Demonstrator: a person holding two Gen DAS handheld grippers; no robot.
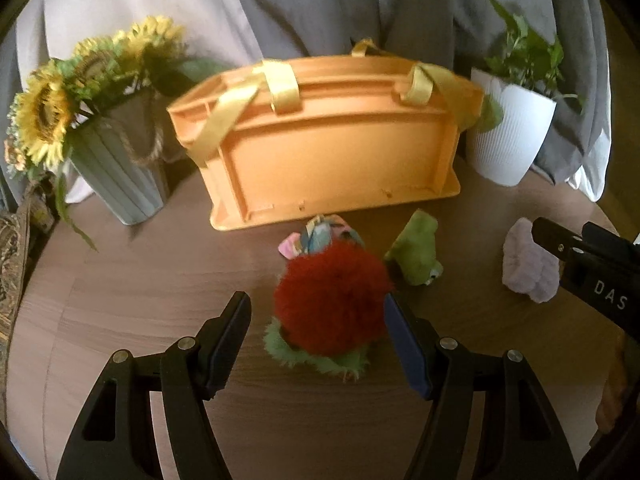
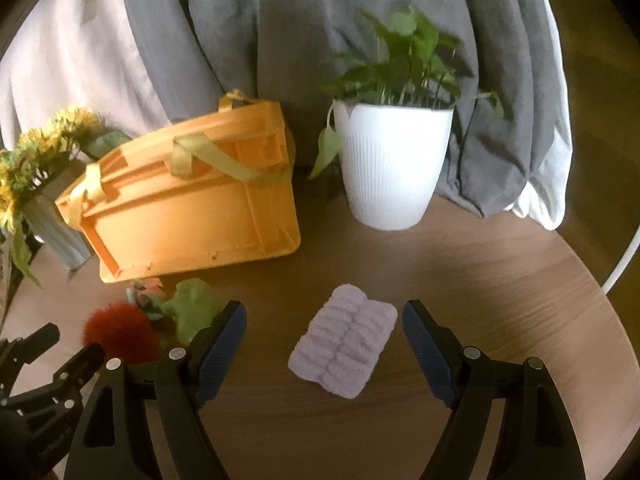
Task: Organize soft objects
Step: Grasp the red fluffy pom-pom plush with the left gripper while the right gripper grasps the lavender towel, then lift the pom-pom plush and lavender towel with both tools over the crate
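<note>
Round wooden table (image 2: 500,280) before grey drapes (image 2: 280,40), perhaps curtains; orange crate (image 1: 328,140) centred.

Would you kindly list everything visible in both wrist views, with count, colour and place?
crate: one, orange with yellow straps, back centre of table.
red pom-pom: one, red on green fringe, between left tongs.
patterned fabric piece: one, multicoloured, behind the pom-pom.
green plush: one, green, right of the pom-pom.
lilac fuzzy pad: one, pale lilac, flat between right tongs.
sunflower vase: one, grey-green, yellow flowers, back left.
plant pot: one, white, green leaves, back right.
table: one, brown wood.
curtains: grey and white, behind.
left tongs: black, open.
right tongs: black, open.
</note>
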